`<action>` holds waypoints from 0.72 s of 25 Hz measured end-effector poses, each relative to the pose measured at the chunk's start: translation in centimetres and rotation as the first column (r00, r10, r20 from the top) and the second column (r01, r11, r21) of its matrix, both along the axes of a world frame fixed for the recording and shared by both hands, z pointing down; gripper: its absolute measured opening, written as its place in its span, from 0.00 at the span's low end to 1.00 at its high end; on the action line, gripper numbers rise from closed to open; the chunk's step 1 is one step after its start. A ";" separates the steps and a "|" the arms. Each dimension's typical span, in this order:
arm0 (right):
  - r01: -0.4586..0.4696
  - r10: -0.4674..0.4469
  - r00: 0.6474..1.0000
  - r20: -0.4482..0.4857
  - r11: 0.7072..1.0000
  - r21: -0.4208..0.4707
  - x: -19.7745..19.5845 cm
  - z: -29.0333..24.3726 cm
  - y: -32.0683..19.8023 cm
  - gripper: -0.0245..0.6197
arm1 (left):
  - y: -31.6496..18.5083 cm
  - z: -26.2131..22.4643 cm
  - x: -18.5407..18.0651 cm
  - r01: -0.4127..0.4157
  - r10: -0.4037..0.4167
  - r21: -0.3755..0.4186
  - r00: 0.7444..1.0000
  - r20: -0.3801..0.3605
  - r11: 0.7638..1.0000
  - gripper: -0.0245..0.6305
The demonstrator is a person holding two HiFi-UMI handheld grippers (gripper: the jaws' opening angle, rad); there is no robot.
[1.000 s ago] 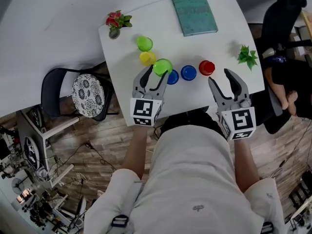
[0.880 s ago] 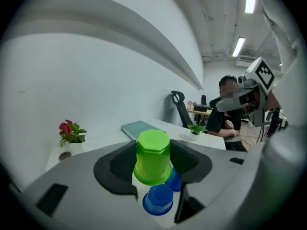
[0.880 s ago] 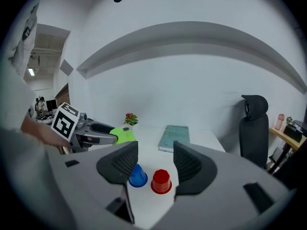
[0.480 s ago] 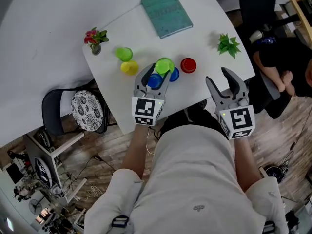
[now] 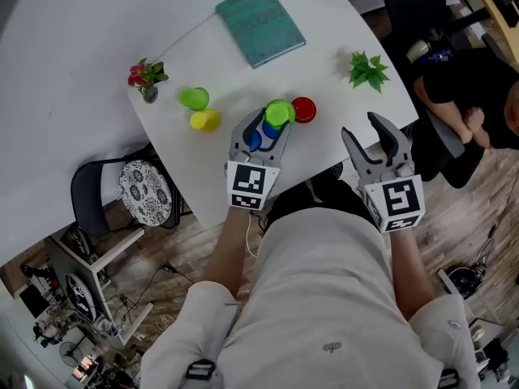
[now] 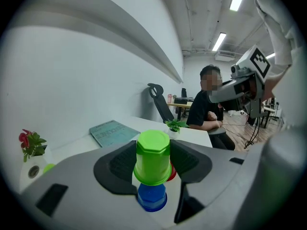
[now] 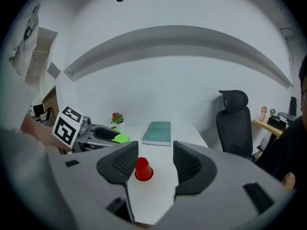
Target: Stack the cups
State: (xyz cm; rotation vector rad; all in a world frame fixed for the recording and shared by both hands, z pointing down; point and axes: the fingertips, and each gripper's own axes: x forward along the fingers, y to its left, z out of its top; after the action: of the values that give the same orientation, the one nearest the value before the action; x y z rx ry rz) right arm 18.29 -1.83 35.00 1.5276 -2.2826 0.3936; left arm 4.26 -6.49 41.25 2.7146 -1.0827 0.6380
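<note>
So: one cup in the claw, no stack finished yet

In the left gripper view our left claw (image 6: 153,164) is clamped on an upside-down lime-green plastic cup (image 6: 153,150) at centre frame, pads pressing its sides. Directly below, at bottom centre, stands an upside-down blue plastic cup (image 6: 152,199). The green rim overlaps the blue top, and we cannot tell whether the two touch. Our right claw (image 7: 154,163) has its jaws apart with nothing between the pads. The small red plastic cup (image 7: 143,169) framed by them in the right gripper view sits farther off on the white tabletop (image 5: 324,51).

We judge the task to be at its first join: the green cup looks ready to be lowered over the blue one, and no finished stack shows anywhere. Left to do, as we read it: seat and release this cup, then gather the others onto it.

Counting outward in the head view, there are two lime-green cups: the held one and a second lime-green plastic cup (image 5: 194,98) left of centre. One yellow plastic cup (image 5: 204,121) sits just beside that, and one red cup just right of the held cup. Blue shows in two patches among the left jaws, which we take for two cups, though the claw hides part. Six cups, then. Beyond them lie one teal book (image 5: 259,13) at top centre, one small green plant (image 5: 367,70) at upper right and one little vase of red flowers (image 5: 146,79) at upper left.
</note>
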 end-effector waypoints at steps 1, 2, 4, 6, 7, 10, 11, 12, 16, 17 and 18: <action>-0.004 0.004 1.000 0.001 1.000 -0.001 0.1 0.0 0.0 0.40 | 0.1 0.2 0.2 -0.005 0.005 -0.003 1.000 0.003 1.000 0.38; -0.007 0.007 1.000 0.001 1.000 -0.002 0.3 0.1 0.1 0.40 | 0.1 0.4 0.4 -0.008 0.008 -0.006 1.000 0.006 1.000 0.38; -0.010 0.010 1.000 0.002 1.000 -0.004 0.5 0.1 0.1 0.40 | 0.3 0.7 0.7 -0.010 0.010 -0.013 1.000 0.008 1.000 0.38; -0.012 0.012 1.000 0.002 1.000 -0.004 0.7 0.1 0.1 0.39 | 0.4 0.9 1.0 -0.015 0.015 -0.017 1.000 0.008 1.000 0.38; -0.013 0.013 1.000 0.003 1.000 -0.005 0.8 0.1 0.1 0.39 | 0.4 1.0 1.1 -0.017 0.018 -0.018 1.000 0.009 1.000 0.38; -0.018 0.018 1.000 0.004 1.000 -0.011 1.2 0.2 0.3 0.38 | 0.7 1.3 1.5 -0.023 0.024 -0.022 1.000 0.013 0.999 0.38; -0.020 0.020 1.000 0.004 1.000 -0.012 1.3 0.3 0.3 0.38 | 0.7 1.4 1.6 -0.024 0.025 -0.025 1.000 0.013 0.999 0.38; -0.021 0.021 1.000 0.005 1.000 -0.013 1.3 0.3 0.4 0.38 | 0.8 1.5 1.7 -0.025 0.026 -0.027 1.000 0.014 0.999 0.38; -0.021 0.021 1.000 0.007 1.000 -0.013 1.4 0.3 0.5 0.38 | 0.9 1.8 2.0 -0.030 0.030 -0.031 0.999 0.011 0.999 0.38; -0.021 0.021 1.000 0.007 1.000 -0.013 1.5 0.3 0.6 0.38 | 0.8 1.8 2.1 -0.028 0.028 -0.033 1.000 0.008 0.999 0.39; -0.022 0.022 1.000 0.008 1.000 -0.011 1.5 0.3 0.6 0.38 | 0.8 1.8 2.1 -0.024 0.025 -0.036 1.000 0.004 0.999 0.40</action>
State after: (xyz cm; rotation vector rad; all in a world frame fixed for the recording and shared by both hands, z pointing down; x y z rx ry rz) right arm 19.84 -1.25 35.25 1.5494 -2.2676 0.4187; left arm 6.38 -5.66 43.02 2.7013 -1.0304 0.6611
